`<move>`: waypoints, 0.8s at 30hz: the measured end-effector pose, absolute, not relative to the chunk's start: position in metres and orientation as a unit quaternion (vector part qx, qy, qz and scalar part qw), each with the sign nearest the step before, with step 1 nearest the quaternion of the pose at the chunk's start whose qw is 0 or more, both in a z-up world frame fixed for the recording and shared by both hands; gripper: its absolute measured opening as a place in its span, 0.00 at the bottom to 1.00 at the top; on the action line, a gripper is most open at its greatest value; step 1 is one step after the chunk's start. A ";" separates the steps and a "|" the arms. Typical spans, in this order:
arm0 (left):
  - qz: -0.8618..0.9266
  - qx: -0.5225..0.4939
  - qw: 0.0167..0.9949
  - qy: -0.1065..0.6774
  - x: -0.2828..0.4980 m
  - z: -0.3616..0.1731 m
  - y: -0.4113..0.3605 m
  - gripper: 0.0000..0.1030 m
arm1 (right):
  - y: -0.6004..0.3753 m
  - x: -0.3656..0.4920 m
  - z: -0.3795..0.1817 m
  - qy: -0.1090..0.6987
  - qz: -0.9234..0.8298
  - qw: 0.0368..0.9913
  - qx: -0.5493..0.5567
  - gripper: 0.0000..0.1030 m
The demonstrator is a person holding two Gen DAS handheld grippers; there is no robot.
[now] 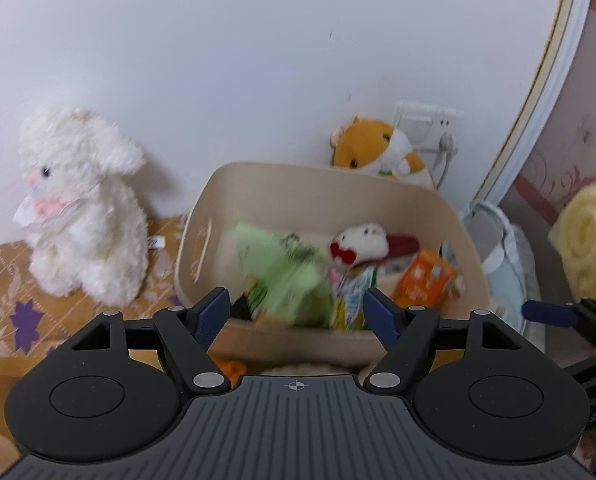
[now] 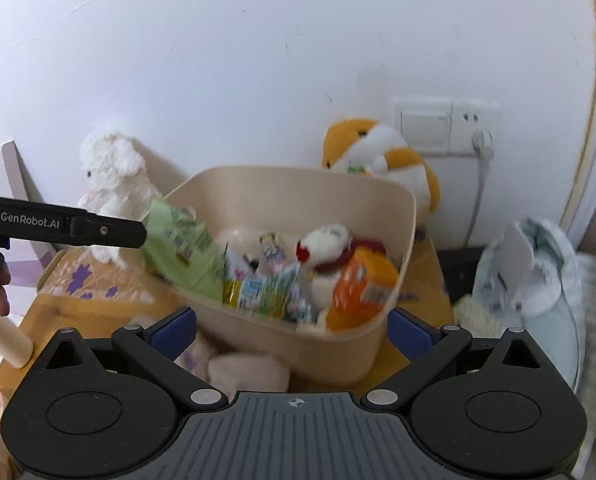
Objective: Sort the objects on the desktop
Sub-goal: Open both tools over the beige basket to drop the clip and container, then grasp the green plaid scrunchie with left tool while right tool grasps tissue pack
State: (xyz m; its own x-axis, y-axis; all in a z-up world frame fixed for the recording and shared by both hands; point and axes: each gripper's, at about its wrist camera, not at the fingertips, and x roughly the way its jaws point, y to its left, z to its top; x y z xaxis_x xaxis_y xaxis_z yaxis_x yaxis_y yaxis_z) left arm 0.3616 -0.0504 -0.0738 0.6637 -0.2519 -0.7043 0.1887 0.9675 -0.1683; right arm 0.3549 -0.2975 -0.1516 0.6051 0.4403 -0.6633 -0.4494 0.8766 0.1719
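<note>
Beige plastic bin (image 1: 298, 184): stands on the table (image 1: 2, 360) against the white wall, between the white plush rabbit (image 1: 78, 208) and the orange hamster plush (image 1: 378, 148); stiff-walled, with a slot handle in its side that looks the best place to lift it.
Green packet (image 1: 282, 268): blurred, lying tilted on the pile at the bin's left side and rising to about the rim; thin and light, probably crinkly and slippery, so it likely takes a pinch on a flat edge.
Other contents: a small white plush with red trim (image 1: 362, 244), soft and easy to squeeze anywhere; an orange carton (image 1: 422, 280), light, stiff, likely to dent under hard pressure; several printed sachets (image 2: 266, 292).
Left hand-held gripper (image 1: 298, 312): jaws wide and holding nothing, angled down over the bin's near rim, both pads clear of the packet.
Right hand-held gripper (image 2: 292, 328): jaws fully spread and empty, tilted down toward the bin's near wall, which sits between the pads without touching them.
Loose items: pale soft things (image 2: 246, 368) lie on the table just before the bin; what they are I cannot tell.
</note>
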 end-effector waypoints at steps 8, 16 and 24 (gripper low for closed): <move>-0.112 -0.045 0.894 0.432 0.328 -0.102 -0.026 0.73 | -0.321 0.309 -0.170 0.413 0.231 0.881 -0.014 1.00; -0.122 -0.043 0.870 0.476 0.300 -0.134 -0.017 0.73 | -0.326 0.268 -0.190 0.430 0.251 0.863 -0.087 1.00; -0.126 -0.047 0.852 0.505 0.286 -0.155 -0.028 0.73 | -0.322 0.250 -0.211 0.441 0.279 0.841 -0.143 1.00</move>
State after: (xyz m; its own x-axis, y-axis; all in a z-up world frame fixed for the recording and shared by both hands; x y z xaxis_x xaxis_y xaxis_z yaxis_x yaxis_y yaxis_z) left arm 0.2864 -0.0281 -0.1550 0.4576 -0.2621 -0.8497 0.1667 0.9639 -0.2075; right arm 0.2504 -0.3216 -0.2114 0.4561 0.3431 -0.8211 -0.5959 0.8031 0.0045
